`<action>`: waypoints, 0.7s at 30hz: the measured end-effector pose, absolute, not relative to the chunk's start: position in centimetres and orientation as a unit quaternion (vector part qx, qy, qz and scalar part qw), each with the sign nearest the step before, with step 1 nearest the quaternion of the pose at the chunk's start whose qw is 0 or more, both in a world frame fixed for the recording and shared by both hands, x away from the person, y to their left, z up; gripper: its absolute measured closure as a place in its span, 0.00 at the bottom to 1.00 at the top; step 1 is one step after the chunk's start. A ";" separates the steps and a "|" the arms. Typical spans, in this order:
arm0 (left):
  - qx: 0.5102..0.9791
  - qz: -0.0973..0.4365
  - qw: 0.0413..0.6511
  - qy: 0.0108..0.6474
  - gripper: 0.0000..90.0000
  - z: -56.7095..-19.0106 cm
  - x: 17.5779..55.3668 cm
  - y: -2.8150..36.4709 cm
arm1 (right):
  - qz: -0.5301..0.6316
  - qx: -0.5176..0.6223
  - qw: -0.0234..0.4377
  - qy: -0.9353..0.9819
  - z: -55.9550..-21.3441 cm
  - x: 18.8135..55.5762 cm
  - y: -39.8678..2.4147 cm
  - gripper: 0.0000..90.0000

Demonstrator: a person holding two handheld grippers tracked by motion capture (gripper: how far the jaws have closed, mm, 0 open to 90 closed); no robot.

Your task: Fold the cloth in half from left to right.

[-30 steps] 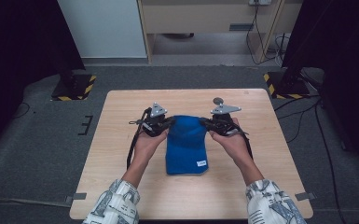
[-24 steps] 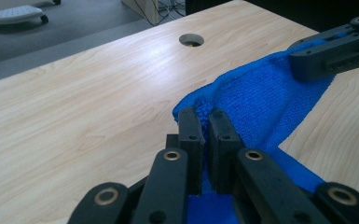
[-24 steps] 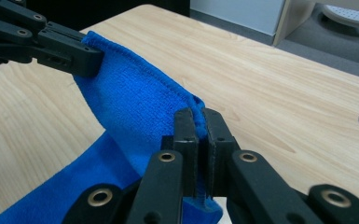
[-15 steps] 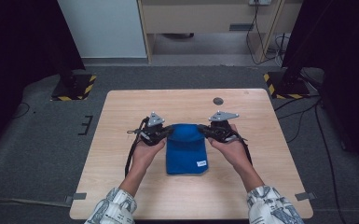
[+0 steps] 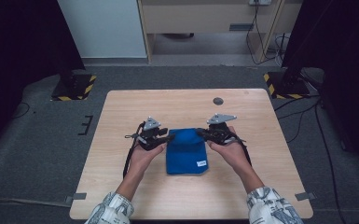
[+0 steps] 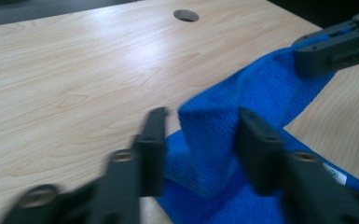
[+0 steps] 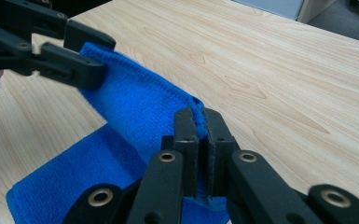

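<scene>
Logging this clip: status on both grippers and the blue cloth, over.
Left gripper jaws just opening, cloth corner between them, not pinched. Right gripper shut on the far edge of the blue cloth, folded on the table. Nothing in the way.

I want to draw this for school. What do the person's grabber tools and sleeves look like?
Both tools are black. The left gripper and right gripper each have a grey three-cornered plate on top and two flat black fingers with round silver bolts at the joints. A black cable hangs from the left one. The sleeves are white with a dark scribbly pattern.
</scene>
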State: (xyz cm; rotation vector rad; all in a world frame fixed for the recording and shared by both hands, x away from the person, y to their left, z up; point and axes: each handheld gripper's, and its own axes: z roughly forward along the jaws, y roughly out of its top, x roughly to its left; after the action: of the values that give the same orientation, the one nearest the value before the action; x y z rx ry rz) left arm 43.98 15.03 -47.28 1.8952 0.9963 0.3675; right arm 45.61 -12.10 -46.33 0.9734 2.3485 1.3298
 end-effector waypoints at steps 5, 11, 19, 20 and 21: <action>0.762 0.140 0.479 0.412 0.32 -47.3 43.6 15.2 | 0.457 0.338 0.132 0.812 -46.4 45.6 -12.2 0.96; 0.762 0.130 0.482 0.411 0.19 -47.2 43.6 15.5 | 0.457 0.337 0.130 0.813 -46.4 45.6 -12.0 0.96; 0.765 0.135 0.477 0.412 0.11 -47.0 43.3 16.2 | 0.456 0.339 0.124 0.813 -46.8 45.4 -11.7 0.96; 0.765 0.135 0.477 0.412 0.11 -47.0 43.3 16.2 | 0.456 0.339 0.124 0.813 -46.8 45.4 -11.7 0.96; 0.765 0.132 0.479 0.411 0.11 -47.0 43.2 16.4 | 0.457 0.338 0.122 0.814 -46.9 45.3 -11.6 0.96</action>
State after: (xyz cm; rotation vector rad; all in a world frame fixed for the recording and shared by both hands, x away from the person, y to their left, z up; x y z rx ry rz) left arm 43.21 16.45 -46.97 1.8664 1.0028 0.3217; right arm 45.31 -11.58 -46.86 0.9861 2.3751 1.3334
